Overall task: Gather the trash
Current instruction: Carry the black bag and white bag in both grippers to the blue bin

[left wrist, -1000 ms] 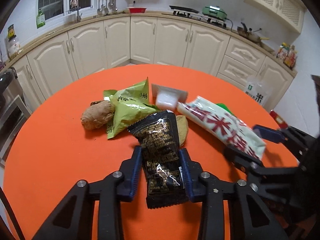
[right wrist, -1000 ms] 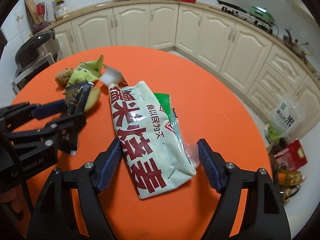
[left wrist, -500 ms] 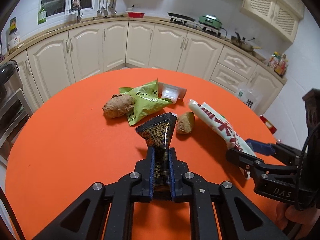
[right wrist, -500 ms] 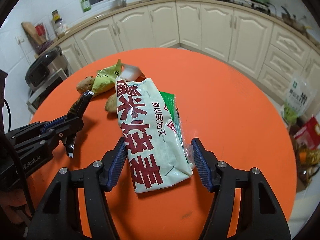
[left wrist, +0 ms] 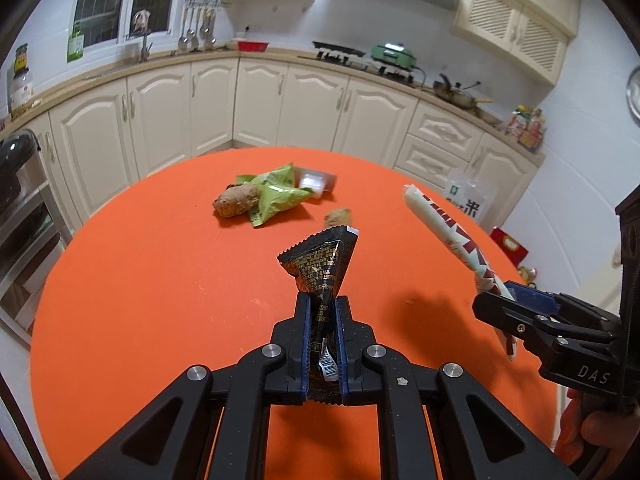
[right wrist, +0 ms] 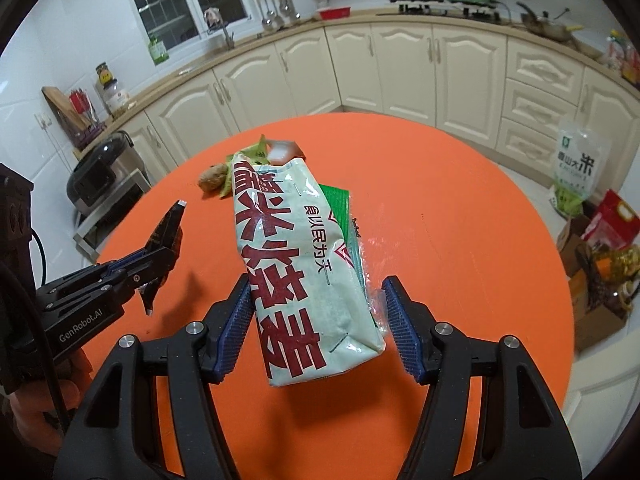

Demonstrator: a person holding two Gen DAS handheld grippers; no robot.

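Trash split three ways: black wrapper pinched upright in left tool, white bag gripped by right tool, long axis toward 12 o'clock; green packet lying on table at 11 o'clock, nearer left tool.

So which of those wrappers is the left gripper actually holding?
The black wrapper, pinched in the shut left gripper and off the table. The green wrapper lies on the table; the white bag with red characters sits between the right gripper's fingers.
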